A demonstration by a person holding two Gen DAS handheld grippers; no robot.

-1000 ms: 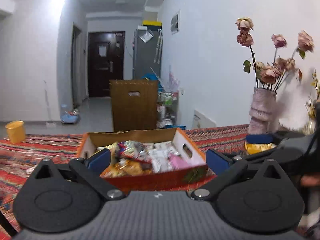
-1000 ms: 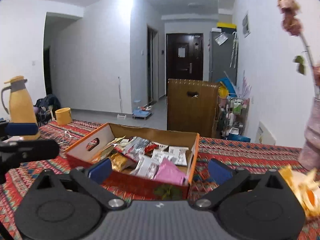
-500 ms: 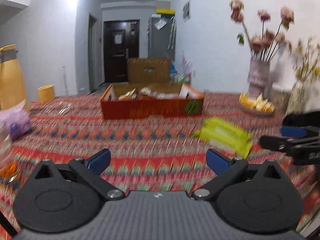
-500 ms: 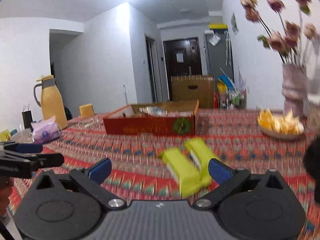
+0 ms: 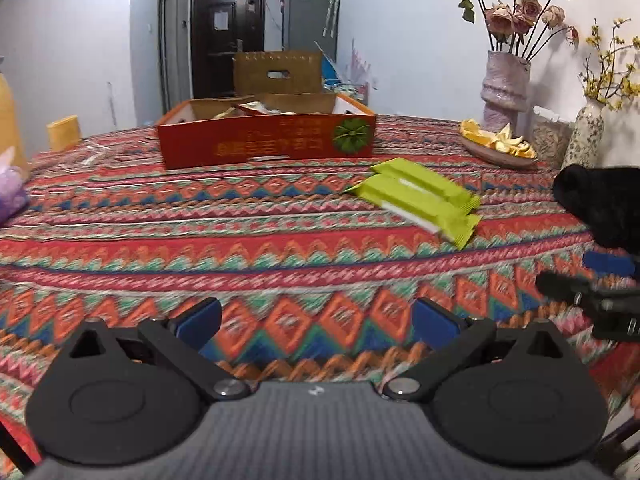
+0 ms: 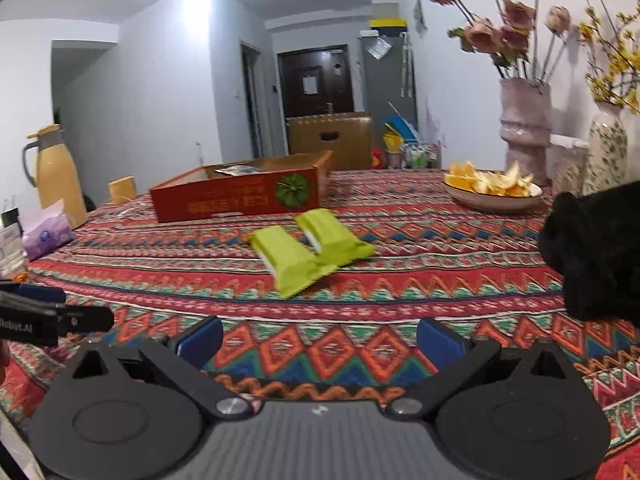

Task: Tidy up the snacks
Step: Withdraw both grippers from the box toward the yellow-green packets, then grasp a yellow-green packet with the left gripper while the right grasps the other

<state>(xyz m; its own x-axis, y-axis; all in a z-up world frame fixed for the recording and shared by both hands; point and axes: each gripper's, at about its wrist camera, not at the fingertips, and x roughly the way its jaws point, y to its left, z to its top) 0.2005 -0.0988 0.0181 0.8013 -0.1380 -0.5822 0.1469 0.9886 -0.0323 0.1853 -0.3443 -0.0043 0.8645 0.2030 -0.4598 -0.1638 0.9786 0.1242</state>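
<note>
Tongs apart and empty, both pairs low over the patterned counter (image 5: 280, 240).
Left tongs (image 5: 316, 320) and right tongs (image 6: 320, 340) face two green snack packets (image 6: 308, 250) lying ahead of them; beyond those sits the orange snack box (image 5: 266, 140).

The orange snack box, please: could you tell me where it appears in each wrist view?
Left wrist: orange snack box sits upper centre-left, beyond the two green packets.
Right wrist: orange snack box sits left of centre, behind the same packets.
Shared landmark: the plate of orange peel at right.
</note>
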